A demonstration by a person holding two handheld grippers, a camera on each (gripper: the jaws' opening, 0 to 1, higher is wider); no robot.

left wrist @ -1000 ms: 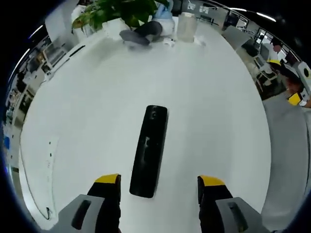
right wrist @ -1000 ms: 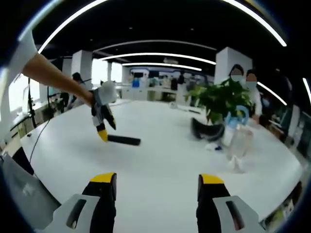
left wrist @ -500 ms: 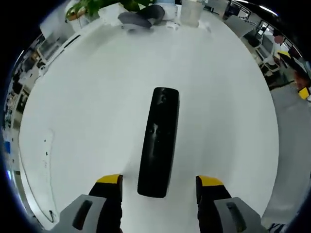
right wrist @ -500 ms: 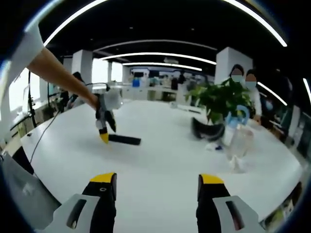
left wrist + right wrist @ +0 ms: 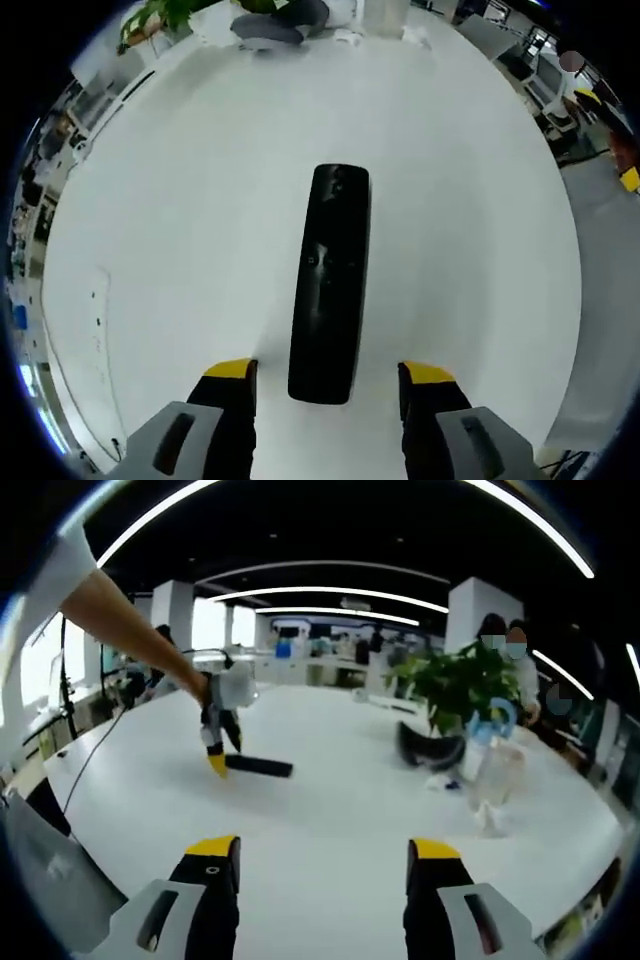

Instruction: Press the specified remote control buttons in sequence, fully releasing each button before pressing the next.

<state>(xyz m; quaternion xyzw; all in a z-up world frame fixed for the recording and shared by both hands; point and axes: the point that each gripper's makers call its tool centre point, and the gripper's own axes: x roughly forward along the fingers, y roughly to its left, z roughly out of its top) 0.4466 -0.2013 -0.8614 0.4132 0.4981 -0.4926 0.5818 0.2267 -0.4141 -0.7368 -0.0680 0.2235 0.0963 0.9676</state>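
The left gripper point(image 5: 327, 375), jaws wide and empty, has closed in on the remote control point(image 5: 331, 282), now reaching between them; right gripper point(image 5: 312, 852) hangs open, empty; pressing seems imminent.

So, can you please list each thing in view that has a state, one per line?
remote control: lying flat on the white table, lengthwise between the left jaws, not gripped
left gripper: open, low over the remote's near end
right gripper: open, empty, held back from the remote
clear plastic bottle: upright beside the potted plant
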